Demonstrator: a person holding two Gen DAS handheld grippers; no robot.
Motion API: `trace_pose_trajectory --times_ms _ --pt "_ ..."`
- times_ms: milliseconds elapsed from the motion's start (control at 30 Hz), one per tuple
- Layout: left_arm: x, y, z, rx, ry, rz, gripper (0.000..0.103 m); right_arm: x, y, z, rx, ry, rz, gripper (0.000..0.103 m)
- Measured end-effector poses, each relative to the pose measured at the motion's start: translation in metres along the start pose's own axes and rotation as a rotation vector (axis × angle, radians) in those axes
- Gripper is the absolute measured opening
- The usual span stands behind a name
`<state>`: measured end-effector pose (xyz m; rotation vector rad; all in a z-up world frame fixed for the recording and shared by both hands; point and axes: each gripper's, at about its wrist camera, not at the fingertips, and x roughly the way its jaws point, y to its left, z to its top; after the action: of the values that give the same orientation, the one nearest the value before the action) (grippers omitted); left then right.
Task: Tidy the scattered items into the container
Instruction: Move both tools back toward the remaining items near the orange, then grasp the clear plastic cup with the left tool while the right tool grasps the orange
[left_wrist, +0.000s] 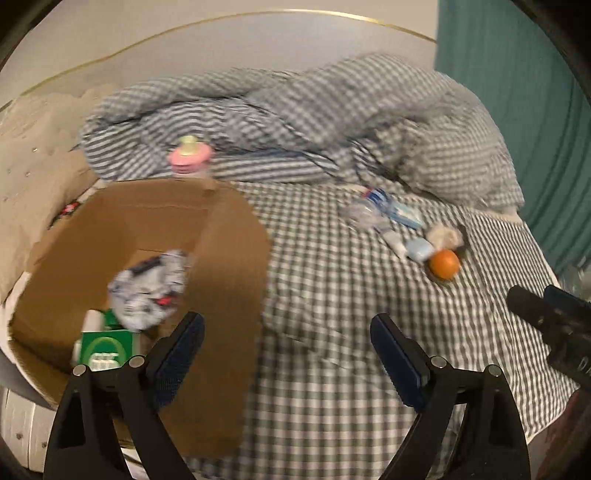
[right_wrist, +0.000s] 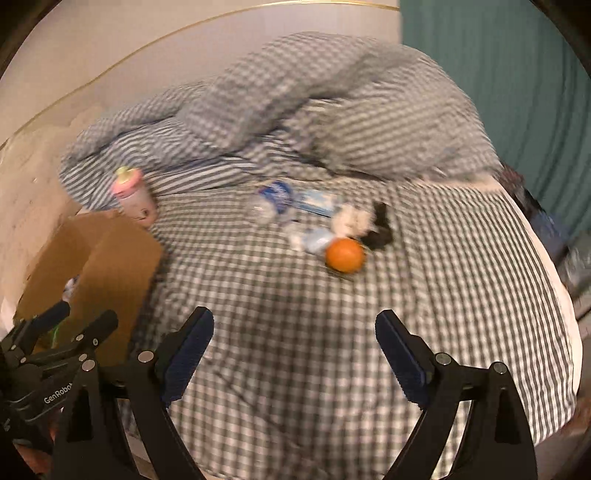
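Between picks: both grippers, left (left_wrist: 287, 354) and right (right_wrist: 294, 350), fingers spread, empty; next grasp likely orange (right_wrist: 345, 255), right of box (left_wrist: 122, 236).

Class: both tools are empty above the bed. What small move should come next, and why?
Probably reach the right tool forward to the orange. Its jaws stand open and empty, the orange is the nearest loose item ahead of it on the checked sheet, and the cardboard box already holds a few things.

A home bedroom: a bed (right_wrist: 295, 314) under a gingham sheet, a rumpled duvet (right_wrist: 332, 110) heaped at its far side, a teal curtain (right_wrist: 498, 92) beside it.
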<state>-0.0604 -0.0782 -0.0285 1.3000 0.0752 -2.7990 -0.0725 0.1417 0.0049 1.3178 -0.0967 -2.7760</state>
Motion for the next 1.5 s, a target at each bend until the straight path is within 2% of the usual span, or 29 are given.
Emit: trace_pose_trajectory --times_ms 200,300,367,433,567,633,733,800,900,1033,1133,1200,1233,1267,1333,1433,1500 --pt "0.005 -0.037 -0.011 0.052 0.016 -0.031 0.094 -0.006 -0.043 -0.014 0.044 -0.007 -0.027 0.097" --pt "0.001 -0.046 -0.016 0.065 0.005 -0.024 0.103 -0.010 -0.045 -0.020 0.028 -0.009 -0.086 0.099" --pt "-0.005 -0.047 -0.020 0.048 -0.007 -0.070 0.103 -0.011 -0.045 -0.025 0.018 -0.005 -0.108 0.099" --pt "-0.011 -0.046 -0.022 0.026 -0.019 -0.114 0.103 -0.015 -0.046 -0.029 0.023 -0.015 -0.093 0.099" --pt "-0.016 -0.049 -0.026 0.053 0.000 -0.039 0.103 -0.023 -0.048 -0.038 0.058 -0.037 -0.099 0.099" --pt "-0.016 -0.047 -0.027 0.052 0.018 -0.066 0.103 -0.022 -0.050 -0.041 0.062 -0.013 -0.102 0.099" --pt "-0.017 -0.043 -0.030 0.035 0.040 -0.066 0.103 -0.021 -0.056 -0.045 0.087 0.013 -0.084 0.099" --pt "-0.017 -0.040 -0.031 0.026 0.052 -0.072 0.103 -0.026 -0.057 -0.048 0.108 -0.016 -0.069 0.099" --pt "-0.016 -0.034 -0.035 -0.011 0.084 -0.124 0.103 -0.041 -0.060 -0.054 0.126 -0.108 -0.035 0.099" --pt "-0.025 -0.025 -0.040 -0.069 0.025 -0.167 0.103 -0.047 -0.059 -0.061 0.119 -0.162 0.012 0.099" --pt "-0.029 -0.017 -0.042 -0.150 -0.025 -0.213 0.103 -0.030 -0.062 -0.064 0.126 -0.081 0.071 0.099" --pt "-0.025 -0.014 -0.042 -0.170 -0.028 -0.241 0.103 -0.017 -0.065 -0.065 0.130 -0.036 0.133 0.099" --pt "-0.021 -0.017 -0.040 -0.140 -0.005 -0.216 0.103 -0.012 -0.067 -0.065 0.132 -0.022 0.128 0.099" --pt "-0.008 -0.025 -0.035 -0.072 0.072 -0.142 0.103 -0.006 -0.068 -0.064 0.128 -0.009 0.096 0.099" --pt "0.015 -0.037 -0.033 0.015 0.165 -0.061 0.103 0.005 -0.069 -0.062 0.117 0.022 0.033 0.099" --pt "0.035 -0.046 -0.035 0.054 0.180 -0.047 0.103 0.023 -0.075 -0.057 0.103 0.058 -0.010 0.099" --pt "0.042 -0.054 -0.033 0.074 0.133 -0.065 0.103 0.041 -0.080 -0.052 0.102 0.095 -0.025 0.099"
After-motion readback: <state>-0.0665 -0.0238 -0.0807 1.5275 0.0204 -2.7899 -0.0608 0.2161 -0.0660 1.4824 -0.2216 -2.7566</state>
